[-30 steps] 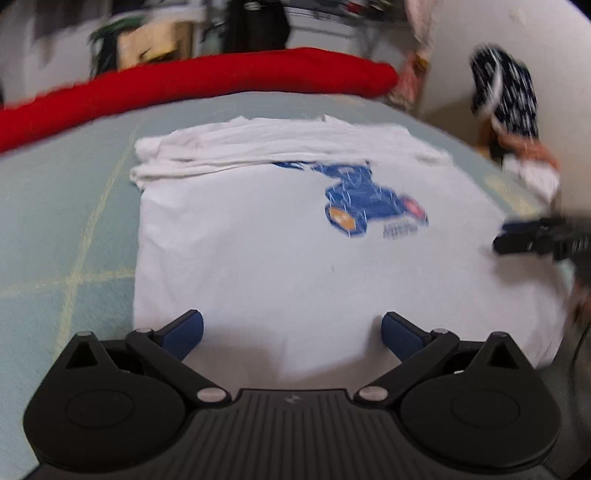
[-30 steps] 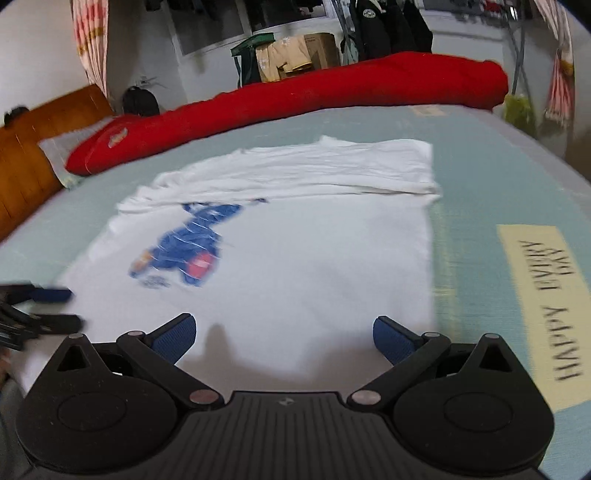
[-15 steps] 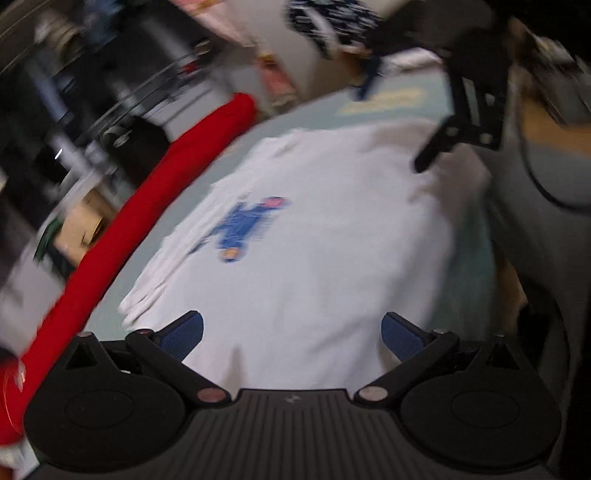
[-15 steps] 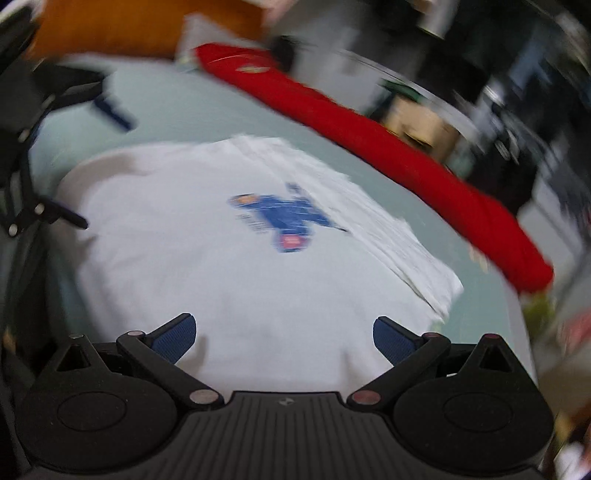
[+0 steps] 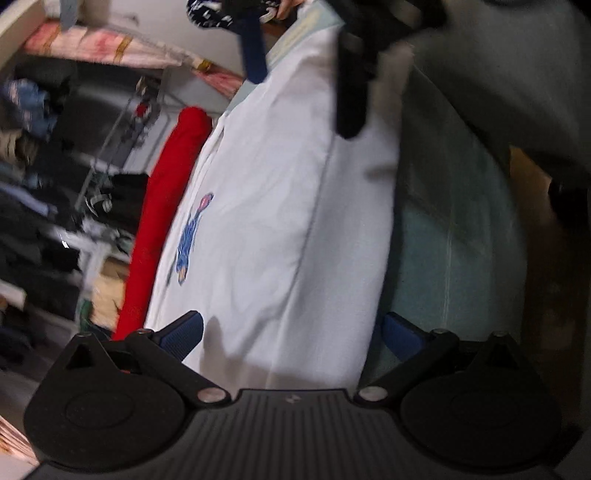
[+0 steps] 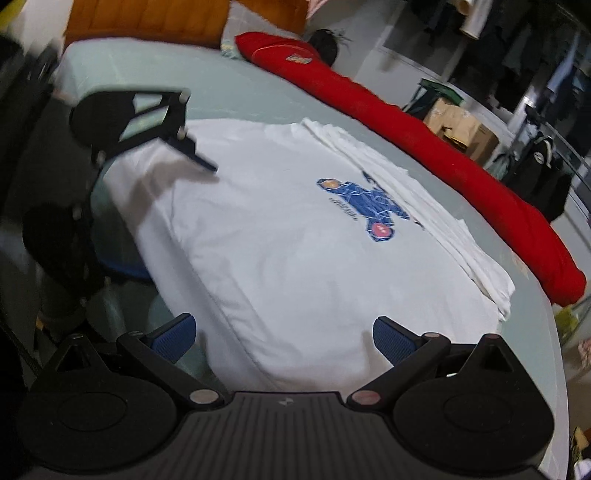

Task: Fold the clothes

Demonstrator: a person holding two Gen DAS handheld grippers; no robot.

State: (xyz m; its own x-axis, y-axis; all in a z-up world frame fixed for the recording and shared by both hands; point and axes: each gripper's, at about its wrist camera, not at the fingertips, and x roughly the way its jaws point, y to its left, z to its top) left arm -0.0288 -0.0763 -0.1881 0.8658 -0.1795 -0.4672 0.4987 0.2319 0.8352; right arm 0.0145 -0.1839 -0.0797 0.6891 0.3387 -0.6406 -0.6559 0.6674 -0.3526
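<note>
A white T-shirt (image 6: 295, 251) with a blue print (image 6: 362, 206) lies flat on the bed, its sleeves folded in along the far side (image 6: 454, 240). My right gripper (image 6: 284, 334) is open low over the shirt's near edge, with cloth between the pads but not pinched. At the left, a finger (image 6: 195, 157) of the left gripper reaches over the shirt's other corner. In the left wrist view the T-shirt (image 5: 266, 229) runs away from my open left gripper (image 5: 291, 332); one pad is over the cloth, the other over the sheet. A right gripper finger (image 5: 351, 103) shows blurred at the far end.
A long red bolster (image 6: 424, 158) lies behind the shirt on the pale green sheet (image 6: 221, 92). An orange headboard (image 6: 147, 18) is at the far left. A cardboard box (image 6: 461, 129) and hanging clothes (image 6: 535, 173) stand beyond the bed. A person's grey clothing (image 5: 498, 74) fills the upper right of the left wrist view.
Both grippers have swung out to opposite ends of the shirt's near edge and turned to face each other along it. Both have stayed open. The shirt has not moved.
</note>
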